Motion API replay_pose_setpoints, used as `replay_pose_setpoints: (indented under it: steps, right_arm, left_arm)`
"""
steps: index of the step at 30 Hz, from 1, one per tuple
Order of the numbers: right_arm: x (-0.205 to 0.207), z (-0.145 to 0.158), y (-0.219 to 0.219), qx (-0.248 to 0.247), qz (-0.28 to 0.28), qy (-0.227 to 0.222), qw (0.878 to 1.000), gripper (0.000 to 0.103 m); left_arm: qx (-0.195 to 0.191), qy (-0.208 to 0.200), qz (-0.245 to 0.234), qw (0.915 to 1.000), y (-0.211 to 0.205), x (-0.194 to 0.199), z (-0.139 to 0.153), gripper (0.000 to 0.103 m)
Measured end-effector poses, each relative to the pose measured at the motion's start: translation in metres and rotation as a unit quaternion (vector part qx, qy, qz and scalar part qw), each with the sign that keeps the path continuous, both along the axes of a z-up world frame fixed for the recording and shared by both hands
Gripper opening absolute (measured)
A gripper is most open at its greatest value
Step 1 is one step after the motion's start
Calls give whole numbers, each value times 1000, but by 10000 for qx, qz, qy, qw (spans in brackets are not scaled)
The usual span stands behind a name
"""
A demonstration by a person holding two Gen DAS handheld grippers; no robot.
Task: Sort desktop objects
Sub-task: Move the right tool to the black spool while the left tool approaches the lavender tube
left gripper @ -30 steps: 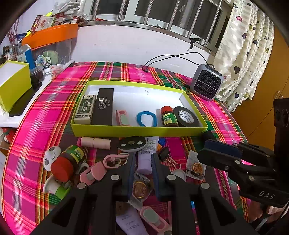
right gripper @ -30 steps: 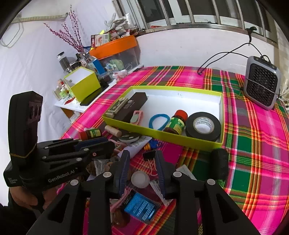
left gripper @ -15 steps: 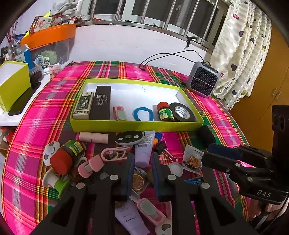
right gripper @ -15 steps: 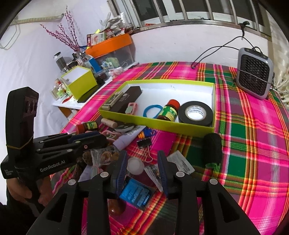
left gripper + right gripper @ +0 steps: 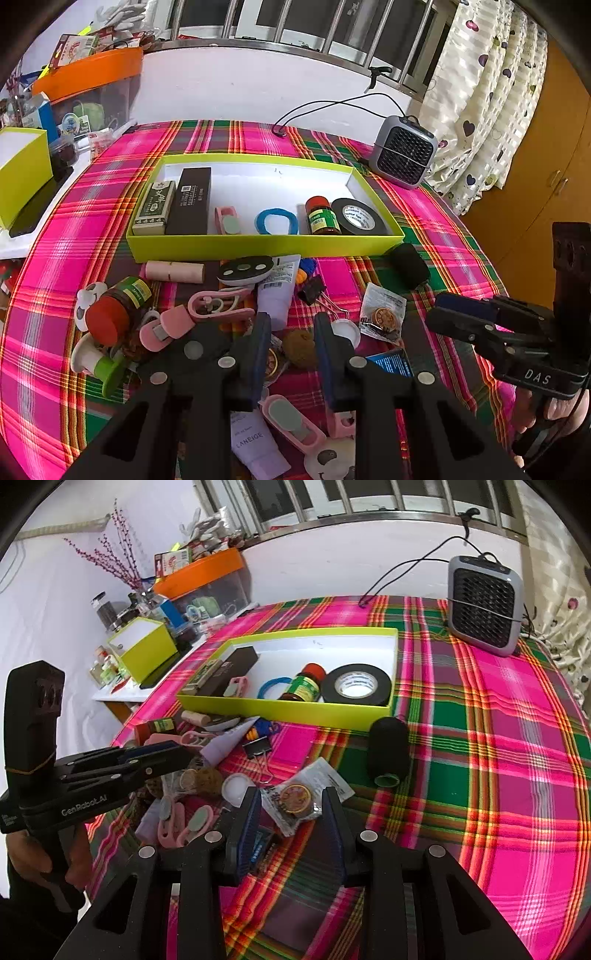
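Note:
A yellow-green tray (image 5: 258, 245) holds two boxes, a pink clip, a blue hair tie, a red-capped bottle (image 5: 322, 218) and black tape (image 5: 356, 219). Loose items lie heaped in front of it. My left gripper (image 5: 291, 343) hangs over the heap with its jaws opening. A brown fuzzy ball (image 5: 299, 345) lies between them, and the pads do not press it. The left gripper (image 5: 173, 755) also shows side-on in the right wrist view. My right gripper (image 5: 291, 812) is open, with a clear packet holding a gold tin (image 5: 297, 797) lying on the cloth between its fingertips.
A black cylinder (image 5: 388, 749), binder clip (image 5: 258, 749), white cap (image 5: 236, 786), lavender tube (image 5: 275, 291), red-lidded jar (image 5: 118, 310) and pink clips crowd the plaid cloth. A grey fan heater (image 5: 404, 155) stands at the back right. A yellow box (image 5: 22, 173) sits off the table's left edge.
The left jaws have spread apart over the heap, and the brown ball now shows between them. The right gripper has shifted right, from over the white cap to around the tin packet.

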State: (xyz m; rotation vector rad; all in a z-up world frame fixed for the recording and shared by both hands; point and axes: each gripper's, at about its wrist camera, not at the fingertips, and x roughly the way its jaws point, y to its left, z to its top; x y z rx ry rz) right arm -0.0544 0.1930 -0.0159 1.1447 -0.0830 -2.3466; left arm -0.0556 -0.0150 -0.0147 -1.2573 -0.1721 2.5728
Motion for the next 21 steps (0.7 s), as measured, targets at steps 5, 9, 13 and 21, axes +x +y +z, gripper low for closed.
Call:
replay_pose_setpoints:
  steps: [5, 9, 13, 21]
  right_arm:
    - [-2, -2, 4, 3, -68, -1, 10000, 35]
    - [-5, -2, 7, 3, -110, -6, 9999, 35]
    - [-8, -3, 10, 17, -152, -19, 9999, 35]
    - [-14, -4, 15, 33, -232, -16, 9997, 35]
  left_arm:
    - [-14, -14, -9, 10000, 1, -2, -1, 28]
    - [-40, -39, -17, 10000, 2, -6, -3, 29]
    - [-82, -58, -31, 9999, 4, -11, -5, 29]
    - [-121, -100, -89, 9998, 8, -22, -9, 29]
